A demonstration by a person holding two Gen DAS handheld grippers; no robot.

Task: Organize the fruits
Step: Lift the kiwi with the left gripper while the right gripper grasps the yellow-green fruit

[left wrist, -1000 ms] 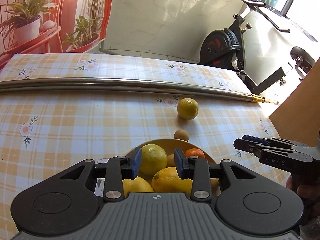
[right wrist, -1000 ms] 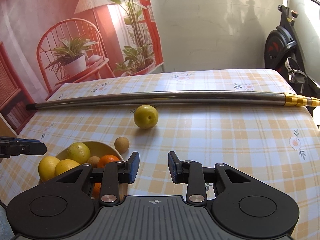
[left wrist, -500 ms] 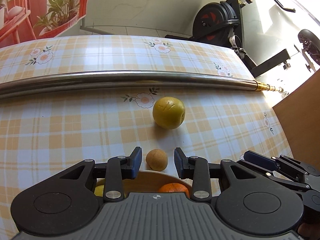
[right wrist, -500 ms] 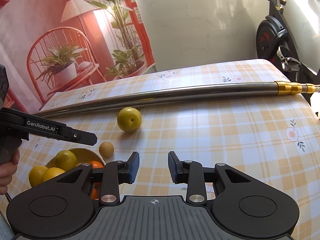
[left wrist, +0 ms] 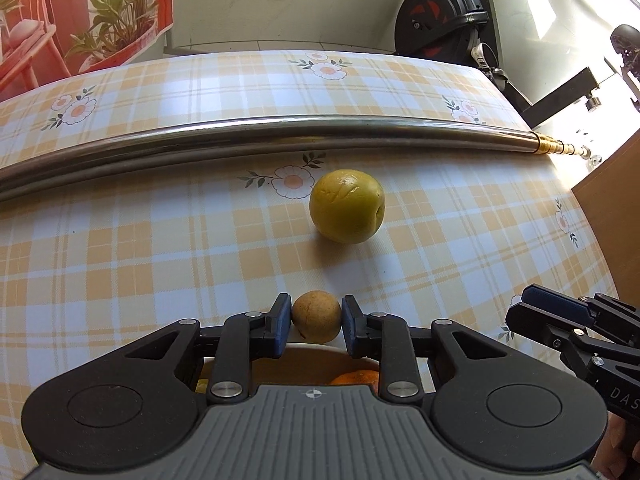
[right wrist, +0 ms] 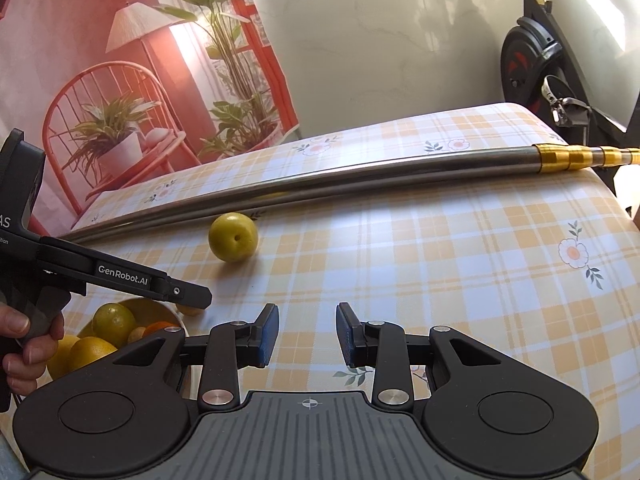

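Sunlight is falling across a bench [left wrist: 120, 248] covered in a yellow-and-white checked cloth with daisy prints.

Nearest the left wrist camera, the left hand-held gripper [left wrist: 312, 326] is pointing steeply down, and its blue pads are pressing on both sides of a small round brown fruit [left wrist: 316, 317], which is sitting on the cloth just past the rim of a yellow bowl [left wrist: 288, 356]. An orange [left wrist: 356, 378] is peeking out of the bowl beneath the gripper body.

In the right wrist view, the right hand-held gripper [right wrist: 306, 334] is hovering over bare cloth with a narrow gap between its blue pads and nothing between them. To its left, the bowl is holding several yellow-green citrus fruits [right wrist: 114, 322], and a person's hand [right wrist: 28, 344] is gripping the left tool's handle.

Farther out, a larger yellow-green fruit [left wrist: 347, 206] is sitting alone on the cloth, well apart from the bowl, with scratches on its skin.

Behind it, a long steel pole [left wrist: 240, 132] with a gold-coloured end is lying across the whole bench.

Beyond the bench, a black exercise bike [left wrist: 440, 12] is standing by a pale wall, and a red backdrop [right wrist: 120, 80] printed with a chair, lamp and plants is hanging on the left.
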